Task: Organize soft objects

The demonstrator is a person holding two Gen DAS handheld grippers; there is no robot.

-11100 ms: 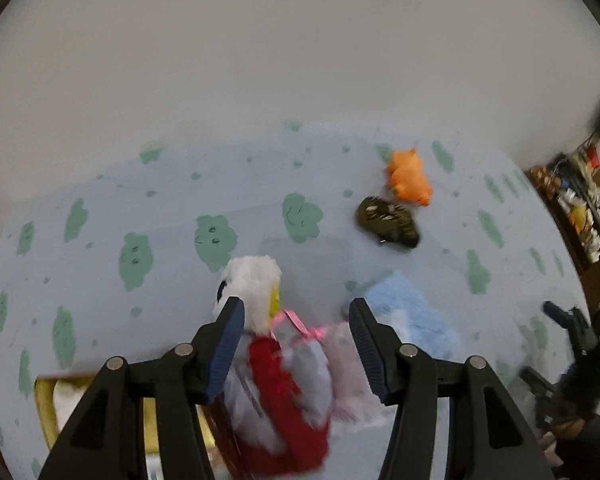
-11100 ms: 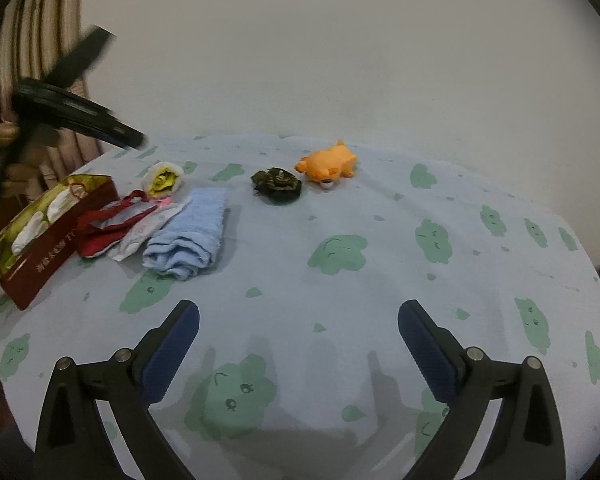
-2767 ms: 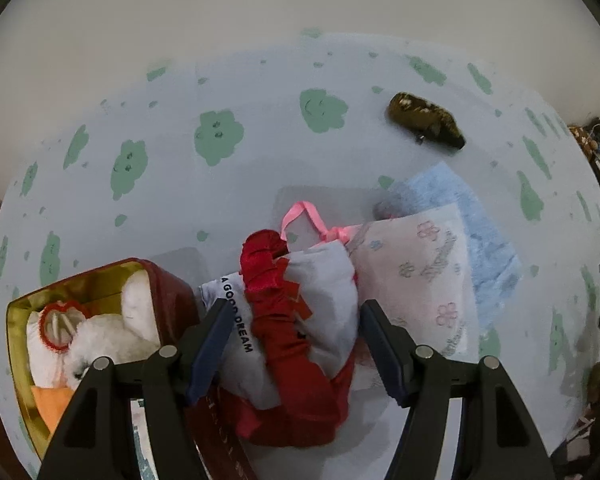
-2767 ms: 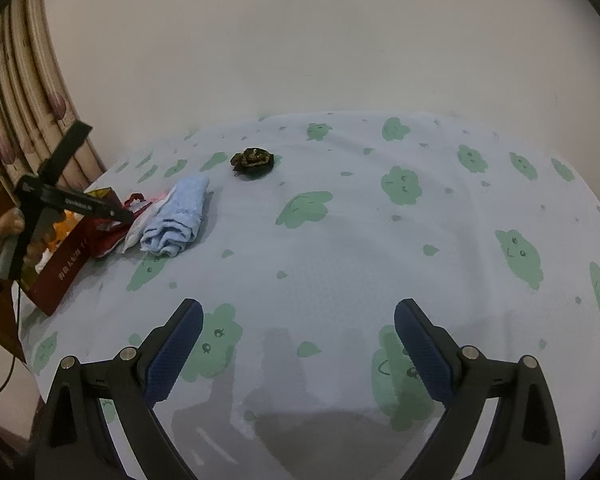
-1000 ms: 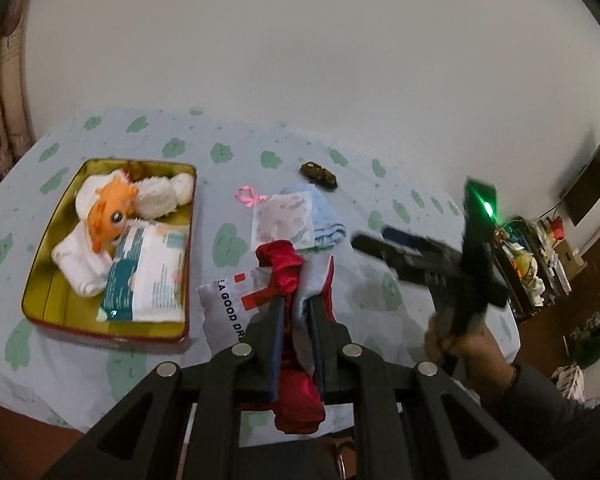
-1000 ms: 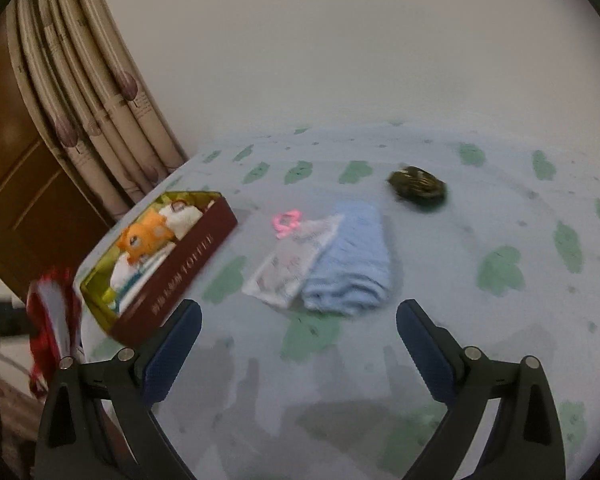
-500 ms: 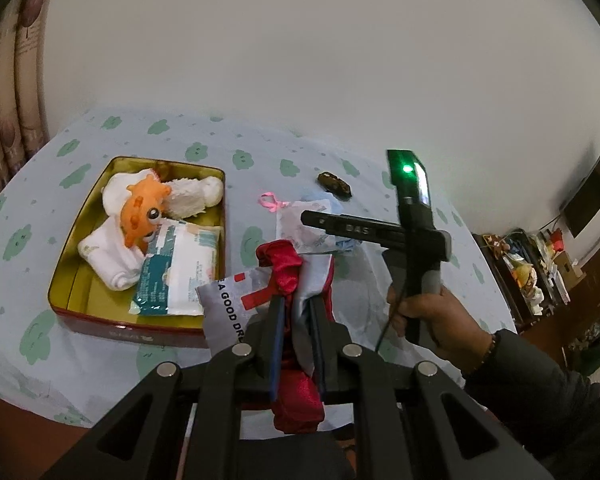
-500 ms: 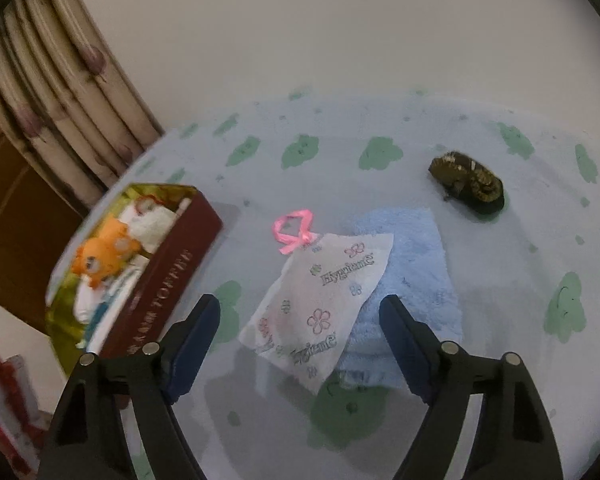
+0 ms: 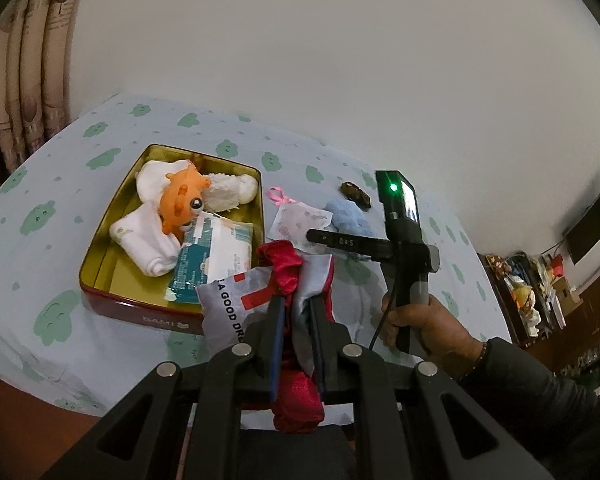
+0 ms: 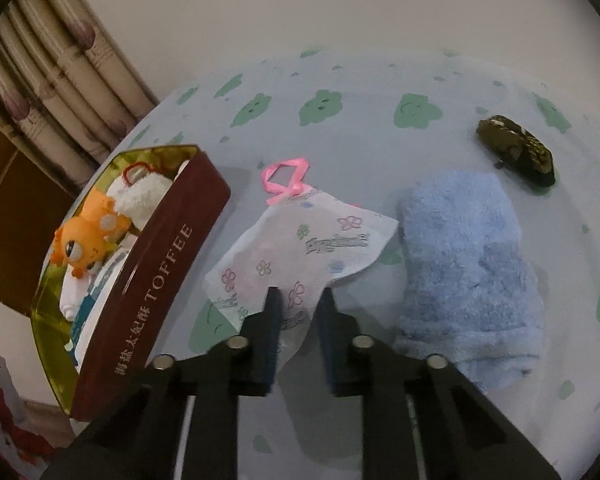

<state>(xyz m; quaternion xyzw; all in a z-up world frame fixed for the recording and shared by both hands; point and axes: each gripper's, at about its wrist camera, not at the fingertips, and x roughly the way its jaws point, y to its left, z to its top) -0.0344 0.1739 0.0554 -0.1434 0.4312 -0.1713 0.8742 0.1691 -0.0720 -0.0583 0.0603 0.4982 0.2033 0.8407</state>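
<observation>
My left gripper [image 9: 295,304] is shut on a grey and red drawstring pouch [image 9: 260,292], held up in front of the toffee tin [image 9: 100,264]. The tin holds an orange plush [image 9: 182,196], white plush toys and a tissue pack. My right gripper [image 10: 300,300] has its jaws closed to a narrow gap around the near edge of the flowered tissue packet [image 10: 300,248] with a pink ribbon [image 10: 286,178]. That gripper also shows in the left wrist view [image 9: 332,238]. A folded blue towel [image 10: 468,256] lies right of the packet.
A dark brown patterned pouch [image 10: 516,150] lies beyond the towel. The tin [image 10: 152,280] stands left of the packet. The cloth with green clouds [image 10: 380,80] covers the table. Curtains [image 10: 52,88] hang at the left. Cluttered shelves [image 9: 532,288] stand far right.
My right gripper has come down onto the flowered packet and narrowed its jaws around its near edge. My left gripper still holds the pouch up, almost unmoved.
</observation>
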